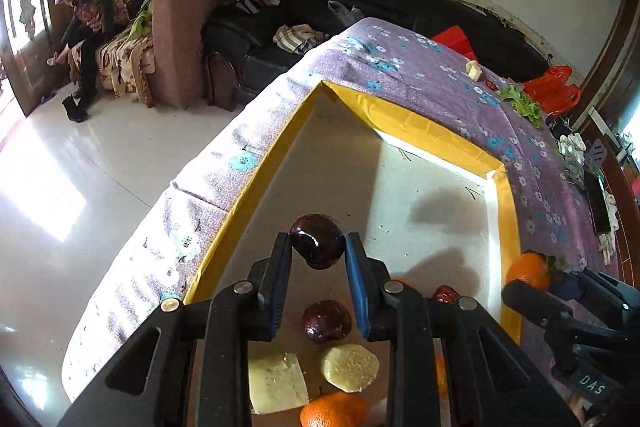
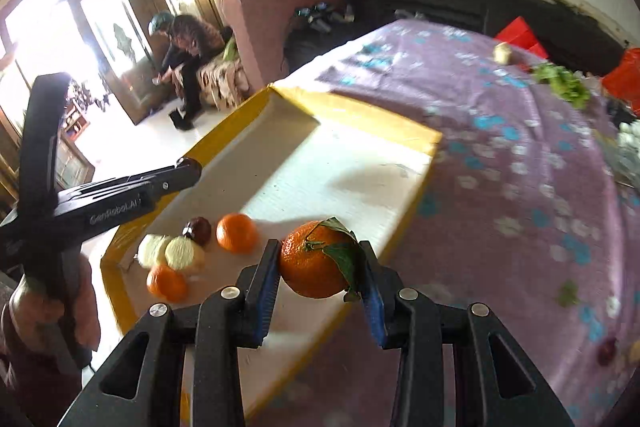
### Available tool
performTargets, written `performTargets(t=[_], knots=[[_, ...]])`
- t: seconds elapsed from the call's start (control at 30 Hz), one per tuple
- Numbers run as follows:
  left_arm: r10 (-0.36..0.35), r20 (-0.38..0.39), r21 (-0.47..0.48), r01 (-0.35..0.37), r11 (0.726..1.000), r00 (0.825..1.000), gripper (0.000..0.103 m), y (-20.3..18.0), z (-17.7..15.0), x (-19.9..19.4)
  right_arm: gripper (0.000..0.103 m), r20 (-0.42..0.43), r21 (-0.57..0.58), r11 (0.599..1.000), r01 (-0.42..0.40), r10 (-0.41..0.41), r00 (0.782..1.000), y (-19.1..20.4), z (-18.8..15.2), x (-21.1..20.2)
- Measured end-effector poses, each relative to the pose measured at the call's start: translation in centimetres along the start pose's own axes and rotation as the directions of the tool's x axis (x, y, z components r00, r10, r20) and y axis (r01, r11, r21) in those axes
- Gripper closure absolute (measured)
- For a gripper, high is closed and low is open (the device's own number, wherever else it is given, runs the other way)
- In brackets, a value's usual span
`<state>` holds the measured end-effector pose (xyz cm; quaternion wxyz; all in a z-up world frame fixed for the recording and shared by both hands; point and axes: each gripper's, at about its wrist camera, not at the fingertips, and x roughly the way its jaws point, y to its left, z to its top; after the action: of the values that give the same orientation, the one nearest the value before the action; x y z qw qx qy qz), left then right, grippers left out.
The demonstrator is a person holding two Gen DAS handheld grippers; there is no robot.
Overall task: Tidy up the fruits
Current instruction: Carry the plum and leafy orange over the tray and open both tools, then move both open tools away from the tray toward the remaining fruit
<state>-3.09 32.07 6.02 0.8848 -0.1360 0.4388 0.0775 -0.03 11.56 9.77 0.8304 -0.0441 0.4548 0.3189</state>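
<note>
Gripping dark plum (image 1: 318,241) in left gripper (image 1: 319,247), leafy orange (image 2: 318,259) in right gripper (image 2: 319,267), both hovering above yellow-rimmed tray (image 1: 440,143). Risking round fruit slipping, rolling off tray.

Far half of the white tray floor (image 1: 420,187) is lying bare, giving open room for a descent. Near end is crowding up: a dark plum (image 1: 326,321), two pale slices (image 1: 350,367), (image 1: 276,383) and an orange (image 1: 334,411) are sitting close together. The yellow rim (image 1: 432,131) is standing up around the floor, blocking low sideways entry. In the right wrist view, the left gripper's arm (image 2: 120,195) is reaching over the tray's left edge. Purple cloth (image 2: 520,187) right of the tray is lying mostly open; lettuce (image 2: 566,85) is sitting far off.
</note>
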Motion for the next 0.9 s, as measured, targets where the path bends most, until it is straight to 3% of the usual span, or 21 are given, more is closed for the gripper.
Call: performTargets(t=[0.23,0.3,0.37,0.4,0.6,0.77,0.9], knots=[[0.004,-0.034,-0.051,-0.006,0.999,0.999,0.075,1.6,-0.2,1.3,0.06,-0.096,0.015,1.0,0.008,-0.006,0.995,1.4,1.7,6.2],[-0.001,-0.033,-0.064,-0.002,0.998,0.999,0.069,2.1,-0.4,1.1,0.06,-0.105,0.016,1.0,0.015,-0.013,0.994,1.7,1.8,7.0],[0.002,-0.008,-0.07,-0.003,0.998,1.0,0.049,2.4,-0.5,0.2,0.059,-0.095,0.005,1.0,0.016,-0.016,0.995,2.1,1.7,7.2],[-0.002,0.008,-0.07,0.003,0.998,1.0,0.048,2.5,-0.5,-0.4,0.056,-0.09,0.0,1.0,0.016,-0.015,0.996,2.2,1.8,7.2],[0.049,0.115,-0.052,-0.044,0.998,0.992,0.032,1.3,-1.2,-5.0,0.05,0.001,-0.032,0.998,0.046,-0.046,0.999,2.7,1.7,3.7],[0.136,0.212,-0.017,-0.136,0.991,0.968,0.017,-1.7,-3.0,-8.6,0.04,0.089,-0.018,0.999,0.044,-0.042,0.995,2.1,-0.3,-0.6],[0.165,0.263,0.008,-0.173,0.985,0.95,0.016,-4.2,-4.9,-10.3,0.038,0.122,0.007,0.998,0.064,-0.064,0.99,1.1,-2.5,-2.8]])
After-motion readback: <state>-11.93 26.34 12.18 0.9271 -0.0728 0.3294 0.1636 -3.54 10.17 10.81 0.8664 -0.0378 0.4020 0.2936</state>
